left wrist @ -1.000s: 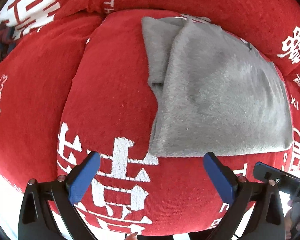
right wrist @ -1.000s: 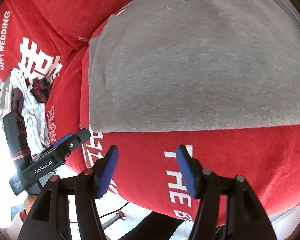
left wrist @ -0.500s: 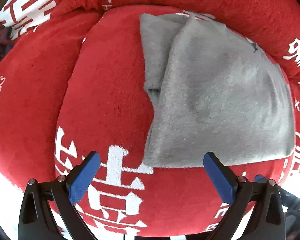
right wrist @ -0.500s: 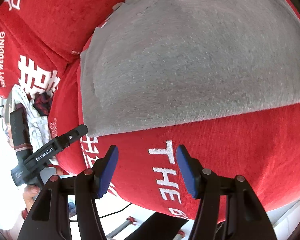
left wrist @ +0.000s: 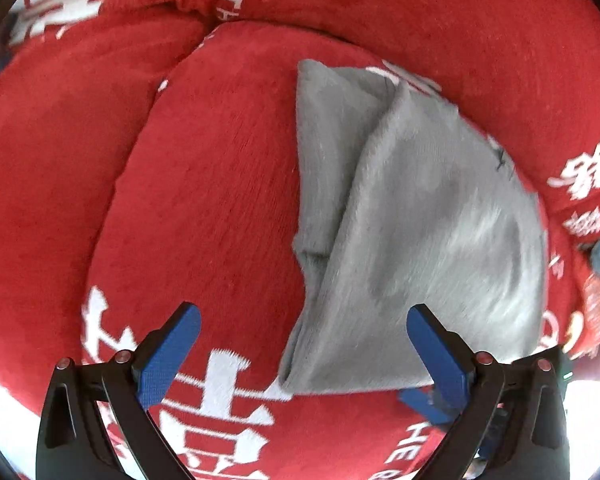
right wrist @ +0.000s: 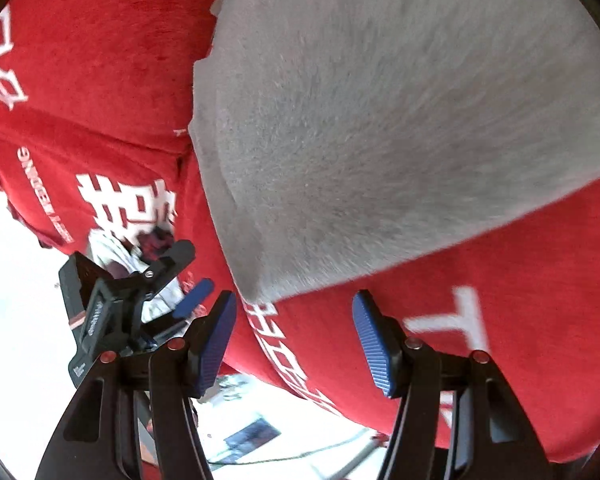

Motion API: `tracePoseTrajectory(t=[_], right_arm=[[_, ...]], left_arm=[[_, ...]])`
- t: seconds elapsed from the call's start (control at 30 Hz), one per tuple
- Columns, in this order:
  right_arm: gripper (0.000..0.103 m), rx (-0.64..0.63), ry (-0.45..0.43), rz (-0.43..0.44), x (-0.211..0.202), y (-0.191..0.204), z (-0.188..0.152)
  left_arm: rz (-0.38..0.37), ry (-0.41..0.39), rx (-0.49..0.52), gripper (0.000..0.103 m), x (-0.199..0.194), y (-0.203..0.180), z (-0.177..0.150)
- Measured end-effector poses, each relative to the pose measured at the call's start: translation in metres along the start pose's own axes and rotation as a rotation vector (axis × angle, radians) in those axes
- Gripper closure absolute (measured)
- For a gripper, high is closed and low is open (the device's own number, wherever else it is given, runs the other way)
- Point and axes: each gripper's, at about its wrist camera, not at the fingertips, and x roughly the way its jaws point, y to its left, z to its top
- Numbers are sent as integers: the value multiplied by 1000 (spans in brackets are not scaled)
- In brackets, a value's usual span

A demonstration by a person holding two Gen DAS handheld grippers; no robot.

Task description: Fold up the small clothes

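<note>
Left wrist view, L to R: red cushion (left wrist: 220,184) w/ white woven characters and some Latin lettering; surface plush, seams visible at the far side. Left gripper (left wrist: 300,344) low in frame, jaws spread wide, blue pads clear of any fabric, nothing between them. Grey garment (left wrist: 420,240) lies on the cushion, ahead of the gripper and offset toward its right finger. Condition: fleecy nap, plain grey, no print seen. Folded state: a narrower under-layer shows along the left edge, w/ a larger flap laid over it on a diagonal. Near hem roughly straight, lying just ahead of the right pad; contact cannot be told. Small dark mark near the far right edge; nature unclear. Part of the right gripper's blue pad shows below the near hem at lower right.

Right wrist view, L to R: left gripper (right wrist: 140,292) seen at left, off the cushion's edge, jaws apart. Right gripper (right wrist: 296,332) jaws spread, empty, positioned at the garment's near-left corner. Grey garment (right wrist: 400,120) fills the upper right; corner rounded, edge thick, nap brushed in streaks. Red cushion (right wrist: 500,300) beneath. Image motion-blurred.
</note>
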Motion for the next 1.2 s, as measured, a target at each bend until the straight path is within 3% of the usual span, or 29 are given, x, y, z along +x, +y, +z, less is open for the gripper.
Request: tracePoseTrajectory(t=[0.17,0.3,0.33,0.37,0.43,0.63,0.77,0.93,1.03,1.2], right_arm=[[39,60,-48,98,16,1,5],[40,134,-62,171,25,-1,11],[50,181,-53,208,29,-5,12],[71,227,-42,239,32,-11,14],[94,257,-38,277,33,-14,17],[95,129,-27,358,9,18,26],[95,39,-19,338,-4,37,32],[95,-32,4,291,-4,48,33],[95,-44,9,282,0,51,30],[95,-40,21,267,2,49,28]], left_arm=[[-84,18,2,0,7,5,16],[-199,53,-28,0,15,10,24],[-232,62,-45,0,17,12,26],[-263,72,-64,0,19,15,27],[-303,93,-89,0,25,19,30],[-437,178,-91,0,46,13,44],[-501,190,-73,0,54,-1,64],[-515,189,-3,0,58,-33,85],[-438,176,105,0,60,-68,88],[-363,166,195,1,65,-96,86]])
